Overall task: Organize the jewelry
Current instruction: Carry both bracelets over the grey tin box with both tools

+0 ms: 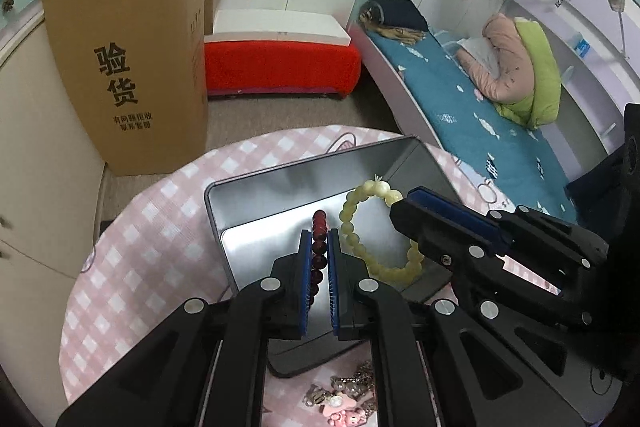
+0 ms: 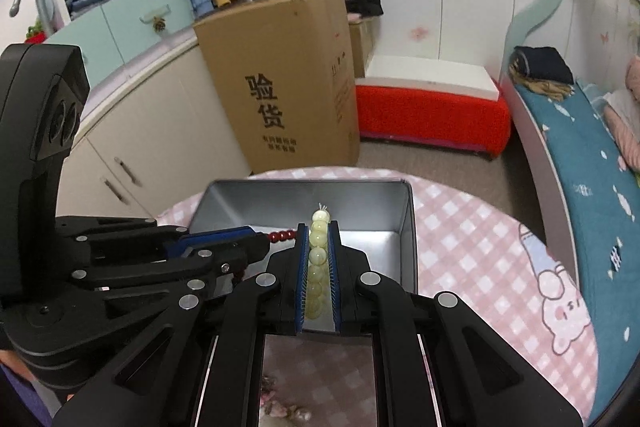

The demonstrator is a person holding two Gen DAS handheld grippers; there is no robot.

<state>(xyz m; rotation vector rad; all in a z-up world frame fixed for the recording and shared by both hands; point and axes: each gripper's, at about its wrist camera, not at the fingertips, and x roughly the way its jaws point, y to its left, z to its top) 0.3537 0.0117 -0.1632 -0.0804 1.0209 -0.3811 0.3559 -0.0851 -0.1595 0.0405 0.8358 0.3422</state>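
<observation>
The left gripper (image 1: pixel 319 247) is pinching the red bracelet (image 1: pixel 319 227), the right gripper (image 2: pixel 318 247) the pale bracelet (image 2: pixel 319 251), both over the tin (image 2: pixel 406 227); smooth, light beads, probably elastic-strung, are best gripped across the strand.

Left hand-held gripper (image 1: pixel 319 239), right hand-held gripper (image 2: pixel 318 231): black frames, blue pads, silver screws.

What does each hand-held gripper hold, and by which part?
The left hand-held gripper pinches the red bracelet edge-on across its beads. The right hand-held gripper pinches the yellow bracelet the same way. Both hang over the tin.
</observation>
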